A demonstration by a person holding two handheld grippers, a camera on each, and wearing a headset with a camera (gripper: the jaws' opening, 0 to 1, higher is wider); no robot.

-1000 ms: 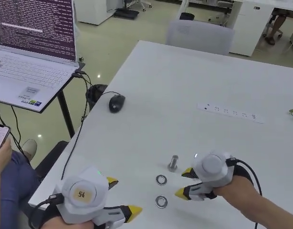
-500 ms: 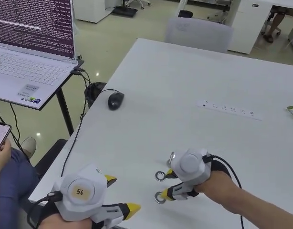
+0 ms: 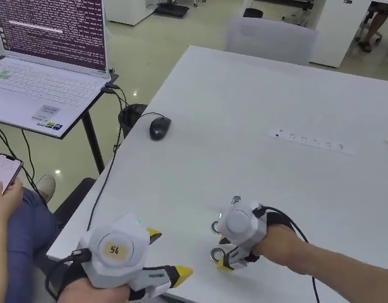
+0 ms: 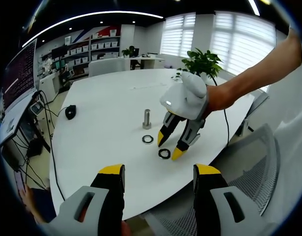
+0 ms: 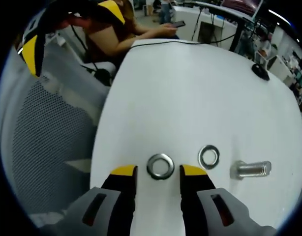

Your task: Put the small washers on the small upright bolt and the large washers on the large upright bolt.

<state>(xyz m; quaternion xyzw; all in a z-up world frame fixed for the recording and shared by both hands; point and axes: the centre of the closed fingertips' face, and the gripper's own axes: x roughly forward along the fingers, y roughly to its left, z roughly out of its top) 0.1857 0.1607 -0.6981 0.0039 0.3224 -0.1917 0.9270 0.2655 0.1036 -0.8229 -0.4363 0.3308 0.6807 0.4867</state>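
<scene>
One steel bolt (image 3: 235, 202) stands upright on the white table (image 3: 257, 101); it is also in the left gripper view (image 4: 147, 119) and the right gripper view (image 5: 250, 169). Two washers lie in front of it. The farther washer (image 3: 215, 226) (image 5: 208, 156) lies free. The nearer washer (image 3: 213, 255) (image 5: 160, 166) lies flat between the tips of my right gripper (image 3: 219, 252) (image 5: 158, 172), which is open and down at the table. My left gripper (image 3: 170, 255) (image 4: 159, 171) is open and empty near the table's front edge, pointing at the right gripper (image 4: 168, 148).
A black mouse (image 3: 159, 127) and a white power strip (image 3: 311, 142) lie farther back. A laptop (image 3: 48, 69) stands on a side stand at the left, with a seated person holding a phone (image 3: 4, 172) below it. A grey chair (image 3: 270, 38) is at the far edge.
My right gripper has moved left, from beside the bolt to the washers, and now straddles the nearer one. The left gripper has hardly moved. The head camera has shifted.
</scene>
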